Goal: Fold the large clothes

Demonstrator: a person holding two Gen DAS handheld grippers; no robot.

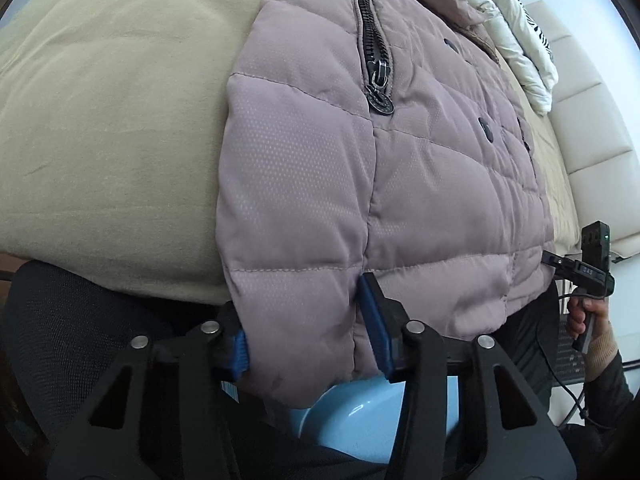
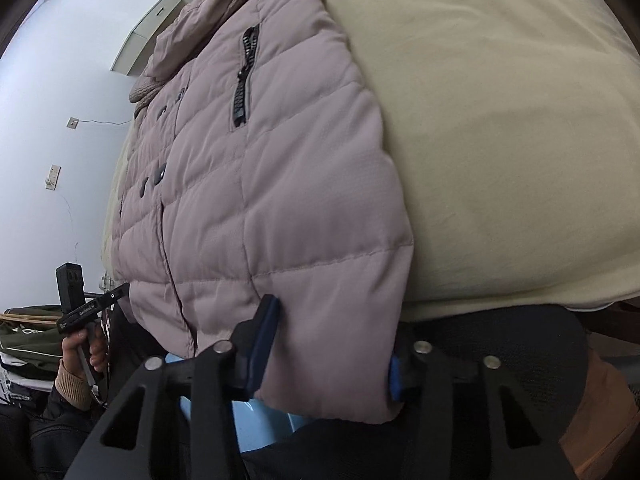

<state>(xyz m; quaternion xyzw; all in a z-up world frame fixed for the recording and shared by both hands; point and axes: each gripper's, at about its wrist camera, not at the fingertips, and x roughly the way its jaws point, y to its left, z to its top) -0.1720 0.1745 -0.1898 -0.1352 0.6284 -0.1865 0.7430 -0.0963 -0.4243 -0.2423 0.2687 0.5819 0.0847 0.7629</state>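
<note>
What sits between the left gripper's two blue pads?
The hem of the puffer jacket fills the left gripper; its pads press it, per the left wrist view.

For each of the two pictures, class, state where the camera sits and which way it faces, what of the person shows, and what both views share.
Left wrist view: sits on the left gripper, looking down along its fingers at the jacket hem on the bed; the person's other hand shows at right.
Right wrist view: sits on the right gripper, facing the same hem; the other hand shows at left.
Shared: jacket, bed, and a blue bowl below the hem.
</note>
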